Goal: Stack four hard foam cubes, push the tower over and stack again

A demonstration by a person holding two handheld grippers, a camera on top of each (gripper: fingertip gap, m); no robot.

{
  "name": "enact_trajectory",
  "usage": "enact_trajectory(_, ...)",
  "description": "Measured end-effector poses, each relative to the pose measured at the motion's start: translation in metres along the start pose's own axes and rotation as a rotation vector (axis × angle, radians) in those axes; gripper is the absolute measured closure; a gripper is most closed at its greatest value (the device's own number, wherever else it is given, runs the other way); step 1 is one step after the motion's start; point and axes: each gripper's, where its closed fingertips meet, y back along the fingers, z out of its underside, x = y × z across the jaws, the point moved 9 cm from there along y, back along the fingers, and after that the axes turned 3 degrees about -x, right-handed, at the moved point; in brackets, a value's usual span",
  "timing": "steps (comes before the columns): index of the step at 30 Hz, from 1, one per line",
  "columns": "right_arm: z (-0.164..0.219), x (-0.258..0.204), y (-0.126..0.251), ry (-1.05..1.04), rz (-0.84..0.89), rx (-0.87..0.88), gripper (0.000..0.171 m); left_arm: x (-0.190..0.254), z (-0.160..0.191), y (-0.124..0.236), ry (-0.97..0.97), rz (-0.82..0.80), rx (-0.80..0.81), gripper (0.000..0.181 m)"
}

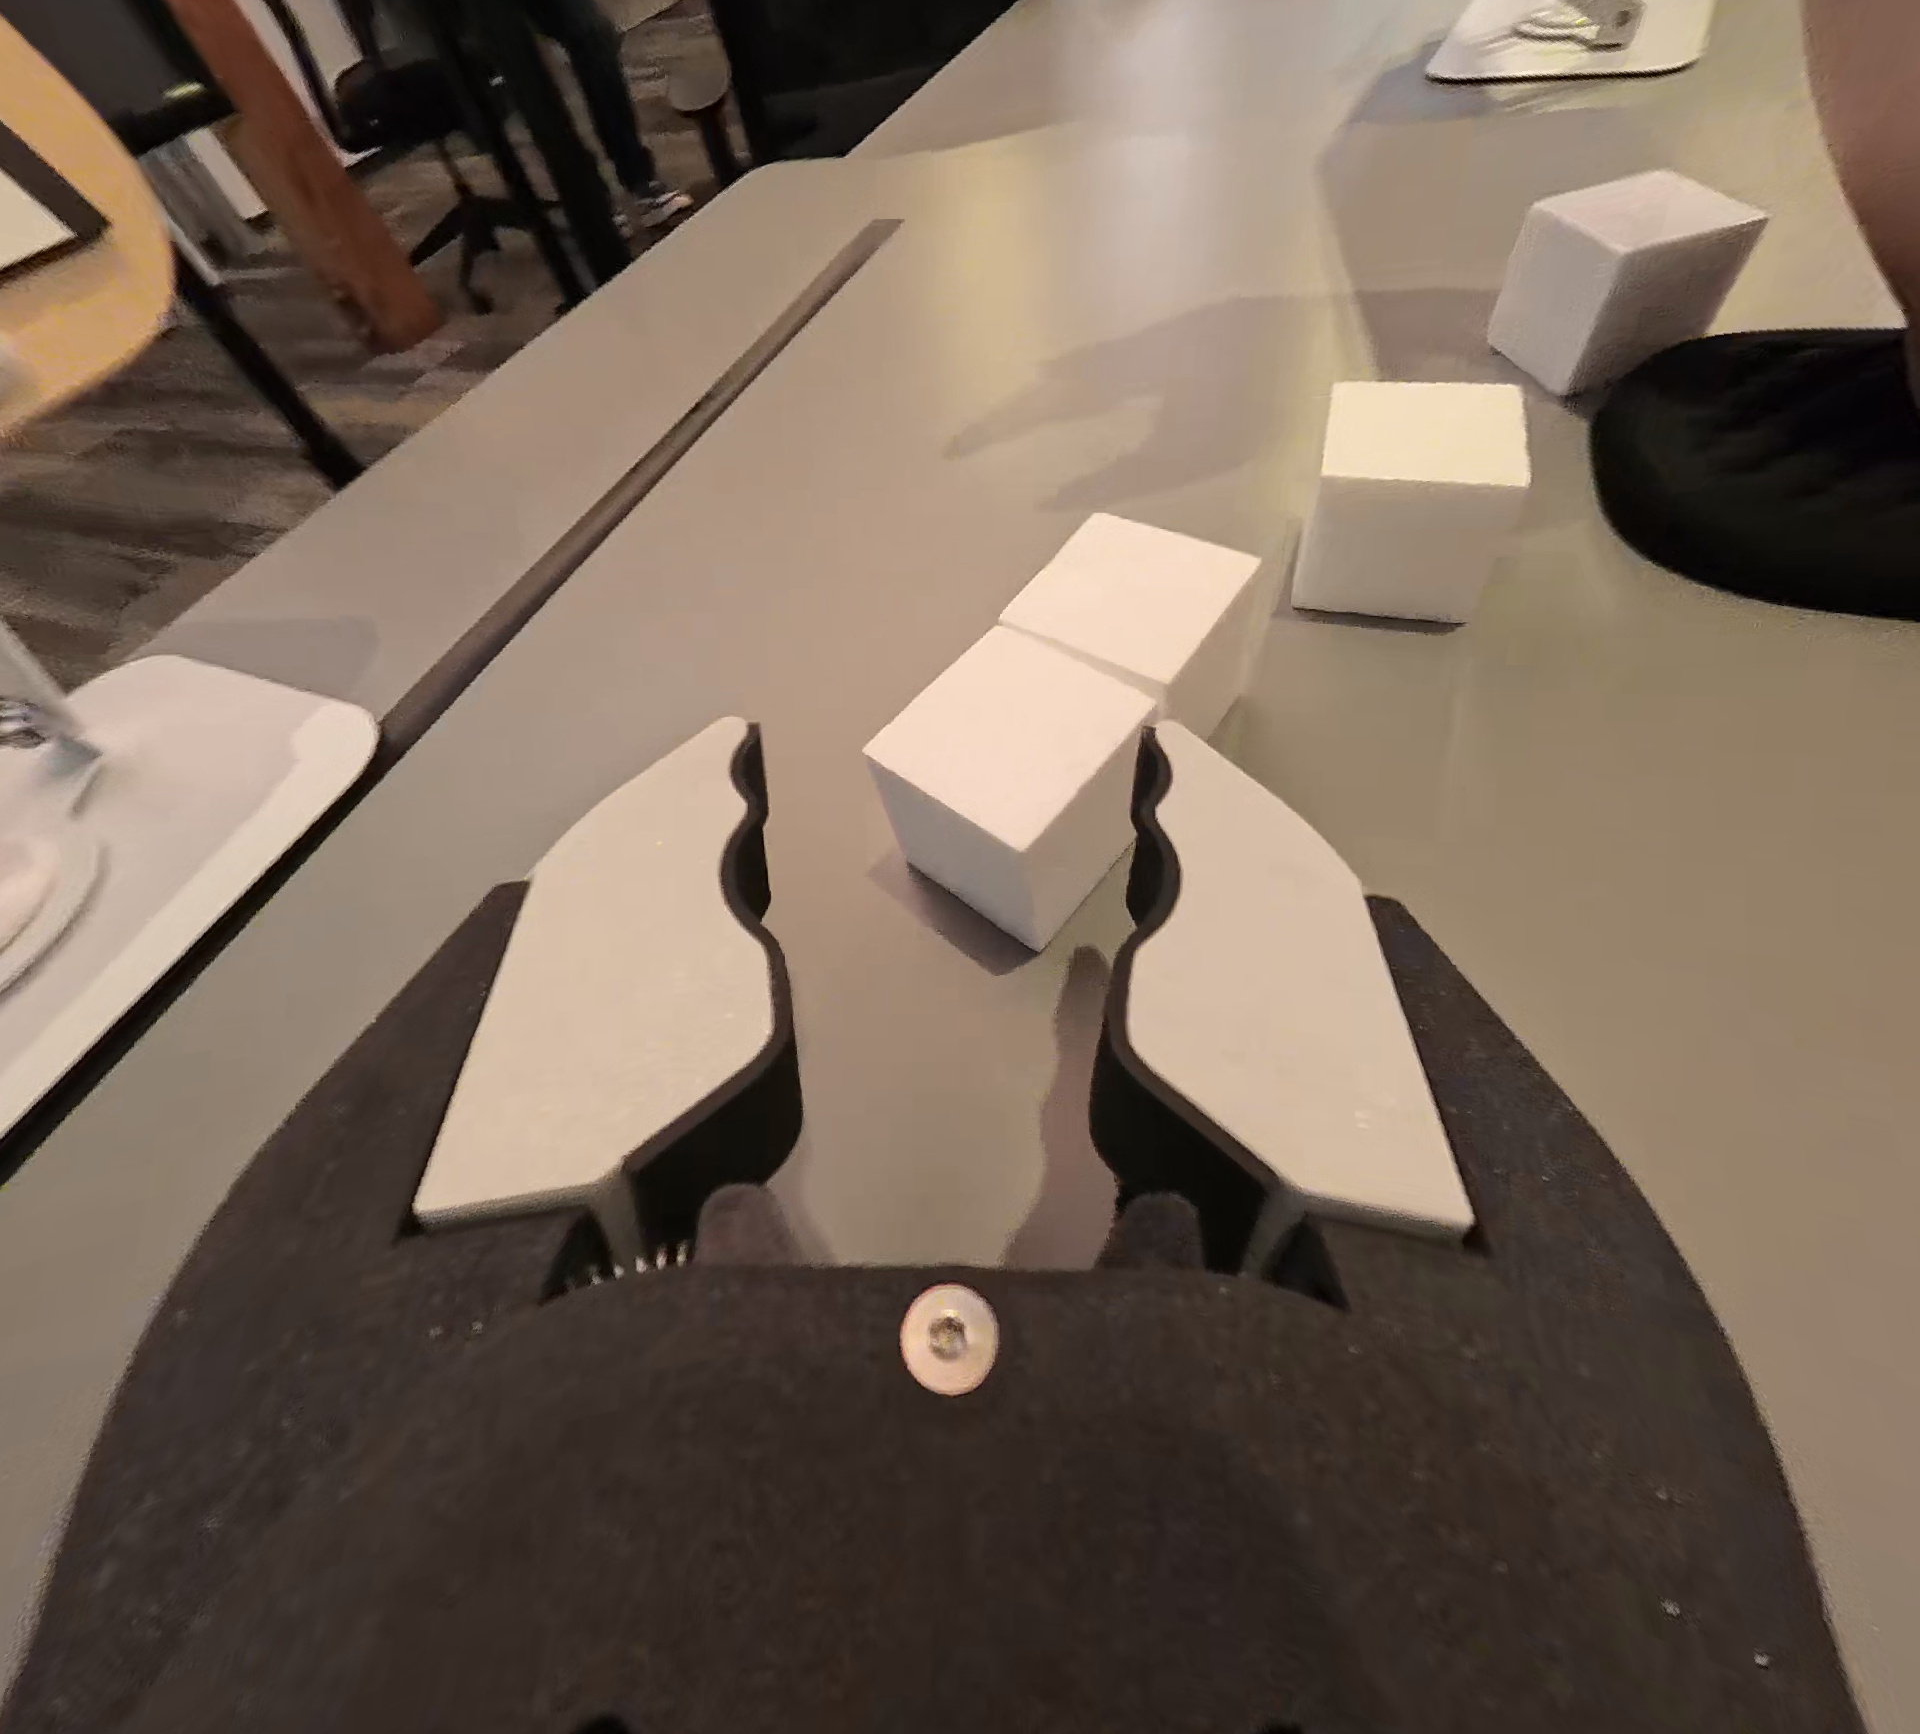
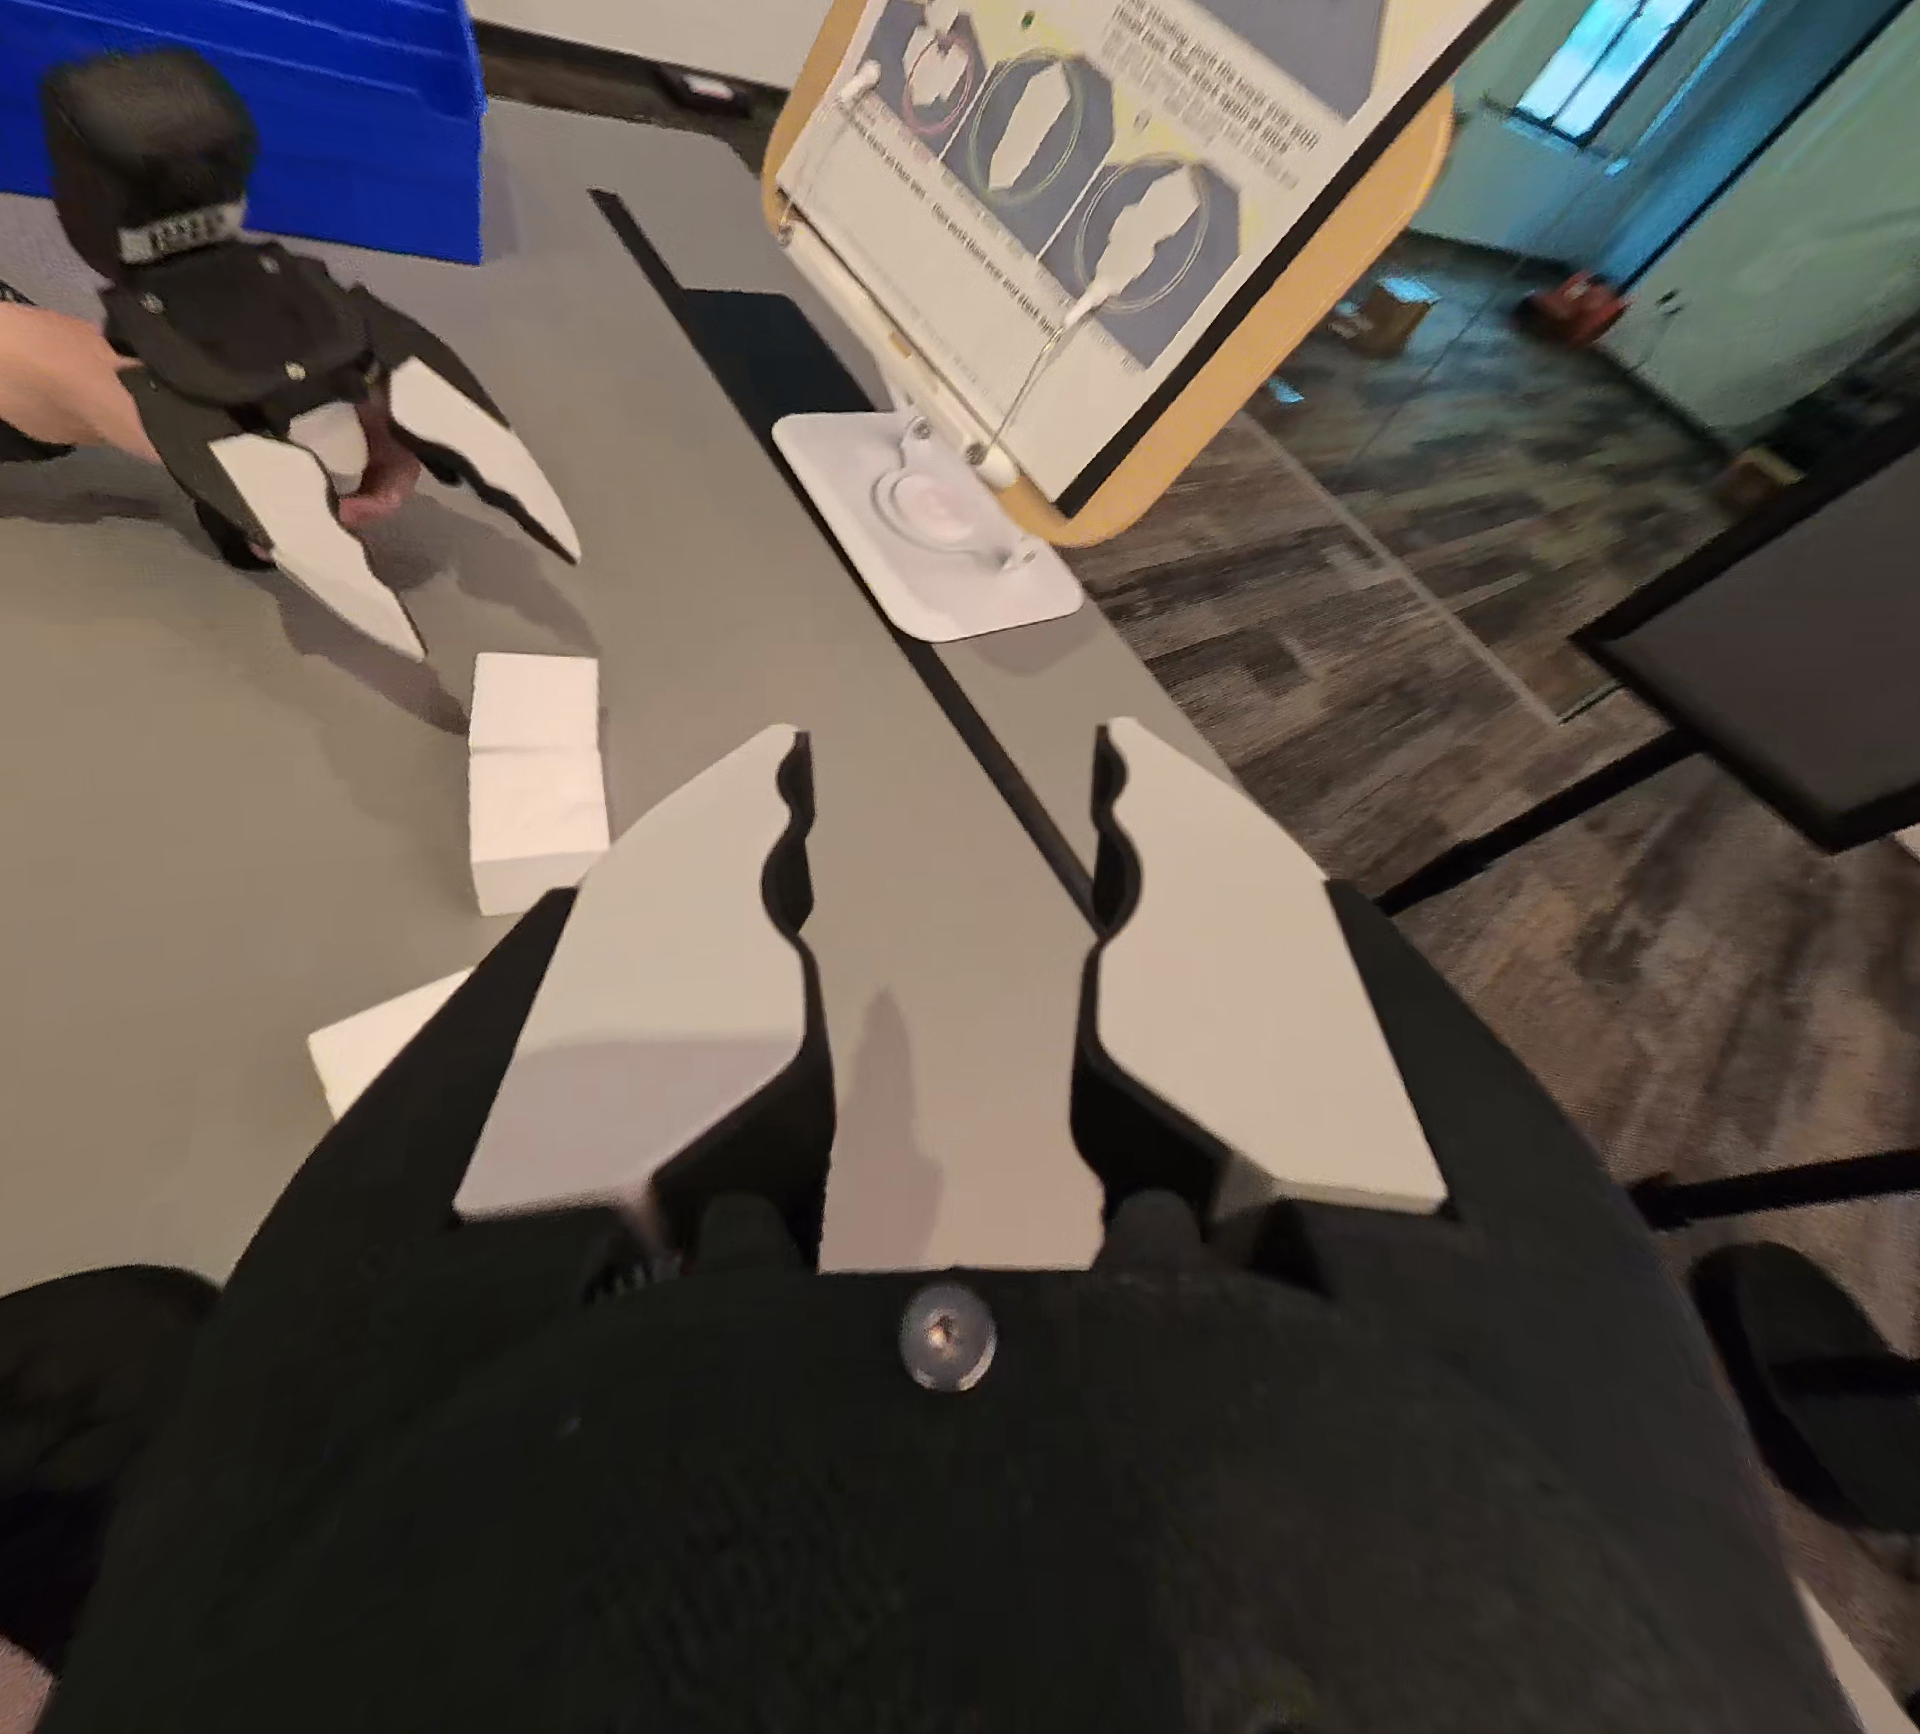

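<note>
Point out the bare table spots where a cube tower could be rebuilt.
Free: the grey table between the dark seam and the line of cubes, ahead of the left gripper. Crowded: the right side, where cubes run toward the black pad.

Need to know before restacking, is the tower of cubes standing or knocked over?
Knocked over: all four cubes lie singly on the table, none atop another. Two touch side by side.

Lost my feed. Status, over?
Both claws open, empty: left claw at nearest cube, right claw clear. Four cubes flat, unstacked. No obstruction.
</note>
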Motion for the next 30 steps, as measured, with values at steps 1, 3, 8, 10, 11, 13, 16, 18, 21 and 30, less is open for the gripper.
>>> enact_trajectory(1, -0.007, -0.005, 0.008, 0.011, 0.042, 0.001, 0.115, -0.004, 0.003, -0.003, 0.01, 0.032, 0.009, 0.115)
enact_trajectory(3, -0.022, -0.016, 0.026, 0.016, 0.132, 0.012, 0.11, -0.01, 0.007, -0.008, 0.04, 0.106, 0.013, 0.113)
enact_trajectory(8, -0.036, -0.039, 0.051, -0.097, 0.195, 0.069, 0.109, -0.016, 0.007, -0.023, -0.012, 0.239, -0.026, 0.106)
enact_trajectory(10, -0.016, -0.049, 0.056, -0.173, 0.209, -0.033, 0.102, -0.015, 0.006, -0.031, -0.049, 0.266, -0.058, 0.105)
enact_trajectory(11, 0.0, -0.059, 0.059, -0.169, 0.191, -0.096, 0.101, -0.013, 0.006, -0.035, -0.072, 0.272, -0.073, 0.104)
enact_trajectory(13, 0.04, -0.08, 0.069, -0.159, 0.179, -0.21, 0.101, -0.011, 0.008, -0.043, -0.116, 0.26, -0.096, 0.109)
enact_trajectory(16, 0.112, -0.107, 0.086, -0.327, 0.168, -0.337, 0.096, -0.009, 0.01, -0.049, -0.135, 0.213, -0.136, 0.118)
enact_trajectory(18, 0.153, -0.126, 0.093, -0.431, 0.186, -0.361, 0.093, -0.009, 0.006, -0.043, -0.136, 0.192, -0.133, 0.118)
enact_trajectory(21, 0.188, -0.154, 0.097, -0.515, 0.208, -0.307, 0.091, -0.019, -0.006, -0.024, -0.125, 0.143, -0.111, 0.118)
enact_trajectory(30, 0.203, -0.163, 0.082, -0.583, 0.287, -0.277, 0.113, 0.002, -0.068, -0.025, -0.024, 0.199, 0.015, 0.118)
